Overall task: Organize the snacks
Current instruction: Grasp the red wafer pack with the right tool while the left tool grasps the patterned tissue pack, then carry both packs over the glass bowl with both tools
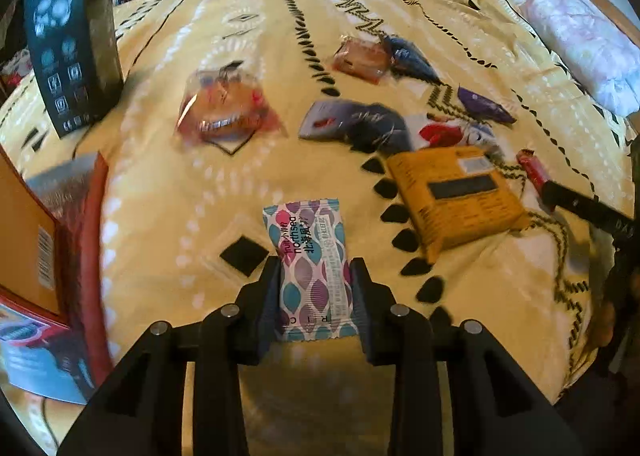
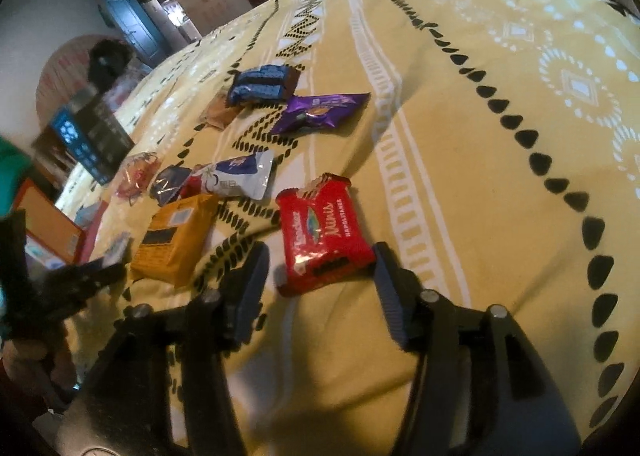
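Observation:
My left gripper (image 1: 316,276) is shut on a white snack packet with pink, teal and purple leaf shapes (image 1: 310,256), held above the yellow patterned bedspread (image 1: 168,191). My right gripper (image 2: 320,256) is open, its fingers either side of a red Minis wafer packet (image 2: 322,232) lying on the bedspread (image 2: 460,175). Other snacks lie spread out: an orange packet (image 1: 454,195) (image 2: 174,240), a purple packet (image 2: 320,113), a blue packet (image 2: 262,85), a white and blue packet (image 2: 236,175), and a clear-wrapped orange pastry (image 1: 224,107).
An orange cardboard box (image 1: 28,248) stands at the left edge of the bed, and a dark upright box (image 1: 68,51) at the far left. Pink bedding (image 1: 560,23) lies at the far right. The other gripper shows in the right wrist view (image 2: 80,280).

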